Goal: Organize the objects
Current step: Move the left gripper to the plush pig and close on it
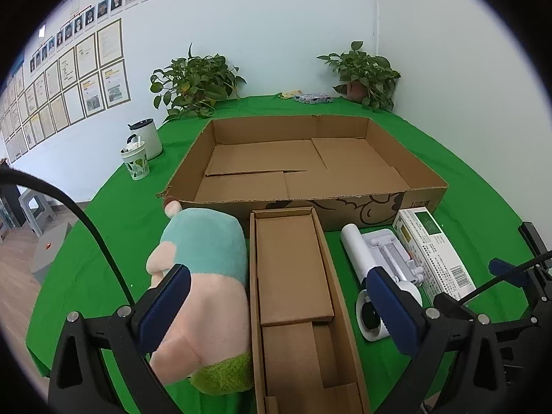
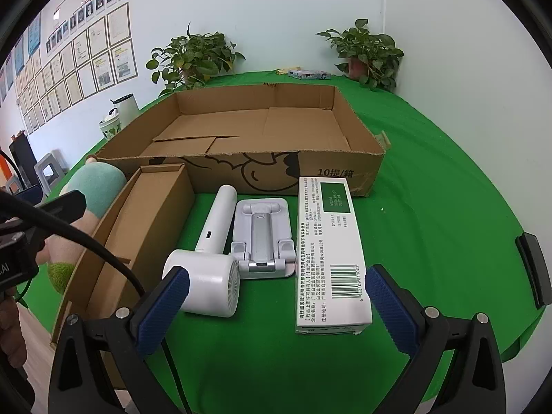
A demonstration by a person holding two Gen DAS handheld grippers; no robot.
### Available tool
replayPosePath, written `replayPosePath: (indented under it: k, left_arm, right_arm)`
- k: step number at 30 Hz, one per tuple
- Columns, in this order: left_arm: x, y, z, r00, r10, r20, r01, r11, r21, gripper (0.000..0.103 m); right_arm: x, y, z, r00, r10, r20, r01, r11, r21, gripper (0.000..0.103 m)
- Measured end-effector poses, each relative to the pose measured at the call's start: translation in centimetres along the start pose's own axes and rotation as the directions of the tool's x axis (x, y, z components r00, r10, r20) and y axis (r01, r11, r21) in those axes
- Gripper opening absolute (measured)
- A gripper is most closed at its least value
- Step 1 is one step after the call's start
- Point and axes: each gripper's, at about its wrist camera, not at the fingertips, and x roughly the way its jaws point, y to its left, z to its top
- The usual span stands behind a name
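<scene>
A large open cardboard tray point(image 1: 424, 198) point(image 2: 345, 169) lies empty on the green table. In front of it lie a plush toy point(image 1: 203, 276) point(image 2: 100, 186), a narrow open cardboard box point(image 1: 293, 276) point(image 2: 151, 214), a white handheld fan point(image 1: 358, 258) point(image 2: 214, 241), a white folding phone stand point(image 1: 396, 255) point(image 2: 262, 238) and a white medicine box point(image 1: 434, 252) point(image 2: 327, 252). My left gripper point(image 1: 279, 307) is open above the narrow box, its left finger over the plush. My right gripper point(image 2: 276, 310) is open and empty, near the fan head and the medicine box.
Two potted plants point(image 1: 193, 86) point(image 1: 365, 76) stand at the table's back edge, with a small patterned packet point(image 1: 312, 98) between them. A white kettle point(image 1: 146, 136) and a cup point(image 1: 136, 162) stand at the far left. The table edge drops to the floor on the left.
</scene>
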Motion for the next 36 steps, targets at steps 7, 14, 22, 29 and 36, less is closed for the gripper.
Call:
replayPosePath:
  k: [7,14,22,29,36]
  left_arm:
    - [-0.3,-0.6,0.0,1.000,-0.021,0.001,0.021,1.000,-0.003,0.101]
    - [0.7,-0.4,-0.4,0.999,-0.027,-0.045,0.026,0.999,-0.031,0.101]
    - [0.8,-0.2,-0.5,0.998,-0.045,-0.038,0.045,0.999,-0.019,0.101]
    - [0.1,1.4,-0.6,0.999,-0.048,-0.017,0.047,0.998,-0.034,0.101]
    - [-2.3,6.9,-0.3,0.998,0.030,0.053,-0.025,0.994,-0.106,0.101]
  right_arm:
    - [-0.2,0.2,0.2,1.000,0.000,0.001,0.001,1.000,-0.024,0.103]
    - [0.0,0.1,-0.1,1.000,0.000,-0.014,0.000,1.000,-0.030,0.103]
    - [0.2,0.4,-0.3,1.000,-0.016,-0.025,0.015,0.999,-0.029,0.103]
    - [0.2,1.1,-0.1,0.999,-0.038,-0.026,0.037,0.998,-0.055,0.103]
    - [-1.7,4.7,1.5,0.999,0.025,-0.025,-0.030,0.979,-0.203,0.102]
